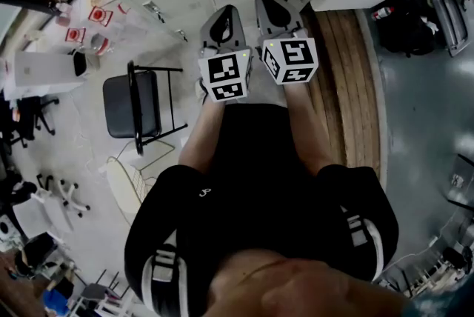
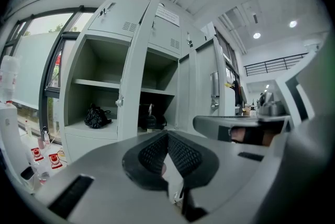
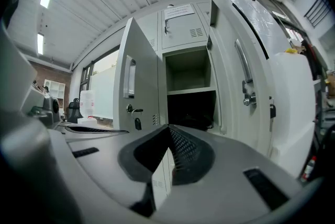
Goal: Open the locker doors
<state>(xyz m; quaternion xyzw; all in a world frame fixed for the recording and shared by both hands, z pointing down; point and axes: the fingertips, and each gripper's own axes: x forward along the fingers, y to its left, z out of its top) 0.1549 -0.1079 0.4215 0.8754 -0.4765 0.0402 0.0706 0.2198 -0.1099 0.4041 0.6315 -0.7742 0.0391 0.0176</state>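
Note:
The grey lockers stand in front of me with several doors swung open. In the left gripper view two open compartments show shelves, each with a black bag on its floor. The right gripper view shows an open door with a handle and hanging keys, a dark open compartment, and a second door to the right. My left gripper is shut with nothing between its pads. My right gripper is shut and empty too. In the head view both grippers point side by side at the lockers, apart from the doors.
A black folding chair stands to my left. A wooden platform runs along the right. A white table with small items sits at far left. Black bags lie on the floor at the right.

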